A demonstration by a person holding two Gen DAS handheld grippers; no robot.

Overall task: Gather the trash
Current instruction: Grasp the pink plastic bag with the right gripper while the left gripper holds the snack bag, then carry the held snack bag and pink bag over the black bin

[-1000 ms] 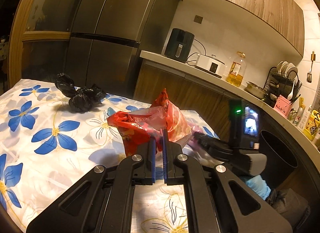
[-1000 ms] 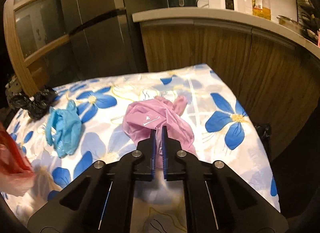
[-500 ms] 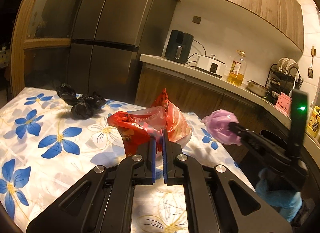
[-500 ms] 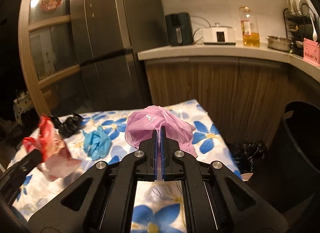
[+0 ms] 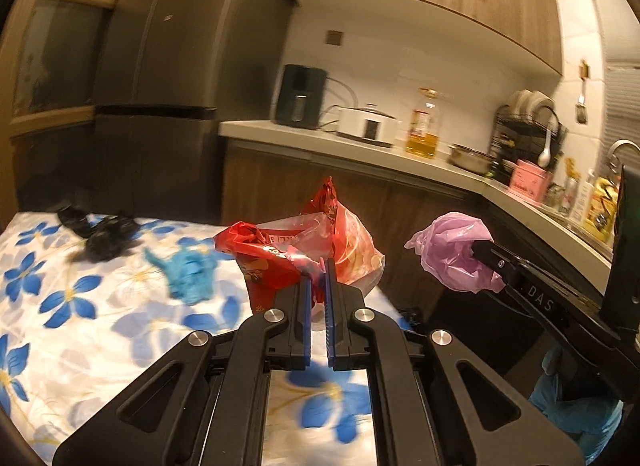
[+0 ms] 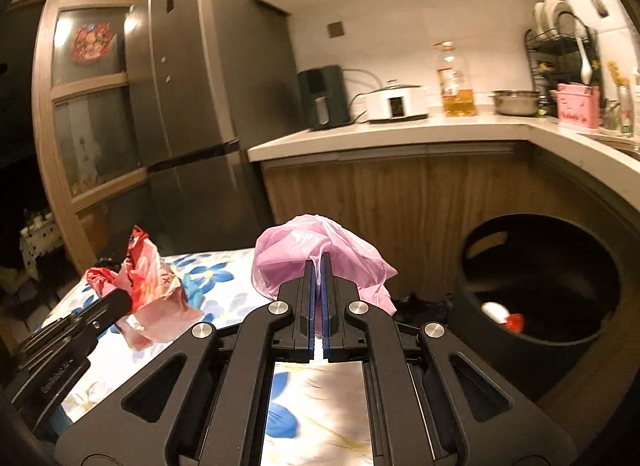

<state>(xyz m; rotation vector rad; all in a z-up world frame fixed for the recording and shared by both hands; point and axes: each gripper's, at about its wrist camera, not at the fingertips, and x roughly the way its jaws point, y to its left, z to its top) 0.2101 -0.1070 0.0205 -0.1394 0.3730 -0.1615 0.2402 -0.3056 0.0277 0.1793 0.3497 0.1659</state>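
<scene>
We judge the main risk to be a drop short of the black bin (image 6: 536, 286). Both loads are thin crumpled plastic pinched only at an edge, so either could slide out of its grip while we carry it. The pink bag (image 6: 320, 254) hangs off the bin's left side, not yet over the opening, and letting go here would land it on the floor beside the bin, where a dark crumpled bag (image 6: 420, 304) already lies against the bin's left wall. The red snack bag (image 5: 300, 250) is bulkier and farther left of the bin; its loose clear flap could catch on the edge of the table (image 6: 224, 294) or brush the other gripper as the two loads converge.

Our left gripper (image 5: 316, 290) is clamped nearly closed on the lower edge of the red snack bag, and the wrapper fills the narrow gap between the blue pads. Our right gripper (image 6: 318, 278) is pressed closed on a fold of the pink bag, which balloons above and around the tips.

Farther from the bin, on the flowered table, a blue glove (image 5: 192, 274) and a black bag (image 5: 104, 236) wait uncollected. Inside the bin we see something white and something red.
</scene>
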